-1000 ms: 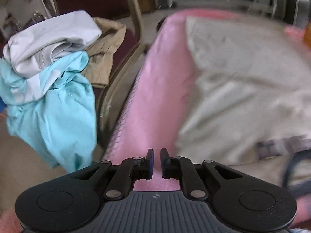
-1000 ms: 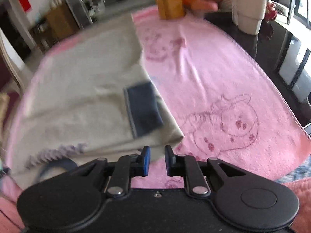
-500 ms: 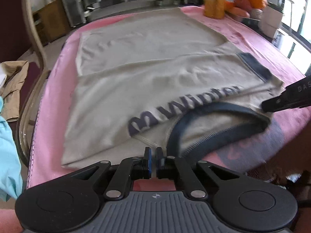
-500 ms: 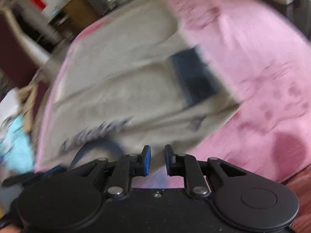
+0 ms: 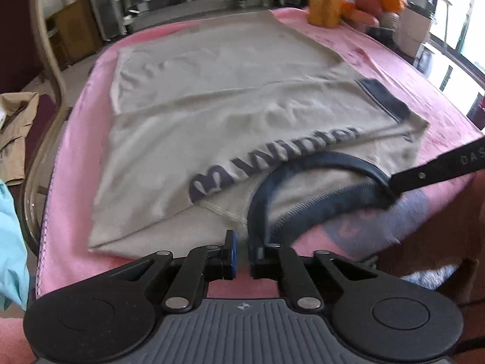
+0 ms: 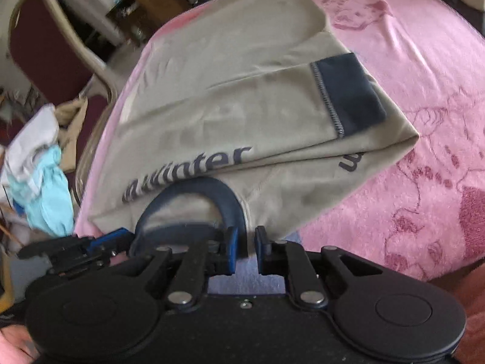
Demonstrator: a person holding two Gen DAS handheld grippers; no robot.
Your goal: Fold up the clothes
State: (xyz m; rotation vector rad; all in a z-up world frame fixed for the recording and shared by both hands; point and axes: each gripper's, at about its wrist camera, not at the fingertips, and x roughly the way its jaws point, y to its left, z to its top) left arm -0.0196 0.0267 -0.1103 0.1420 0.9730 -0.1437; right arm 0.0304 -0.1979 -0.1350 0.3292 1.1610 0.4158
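Note:
A beige T-shirt (image 5: pixel 242 106) with dark "Winter" lettering lies on the pink blanket (image 5: pixel 75 151), one navy-cuffed sleeve (image 6: pixel 348 97) folded over its front. Its navy collar (image 5: pixel 303 163) curves along the near edge. My left gripper (image 5: pixel 244 242) is at the collar's left end. Its jaws are a narrow gap apart and opening, and cloth shows through the gap without the pads pressing on it. My right gripper (image 6: pixel 245 244) straddles the collar (image 6: pixel 212 185) at its right end. Its jaws are closing with the band between them, and a sliver still shows beside one pad.
A chair (image 5: pixel 45 60) at the table's left carries a pile of clothes (image 6: pixel 45 166) in white, light blue and tan. An orange bottle (image 5: pixel 327 3) and fruit stand at the far end. Bare pink blanket (image 6: pixel 424 91) stretches right of the shirt.
The left view swung from the chair's clothes pile onto the shirt, and its jaws went shut, then parted slightly. The right gripper came down to the collar. Both now sit at the shirt's near edge.

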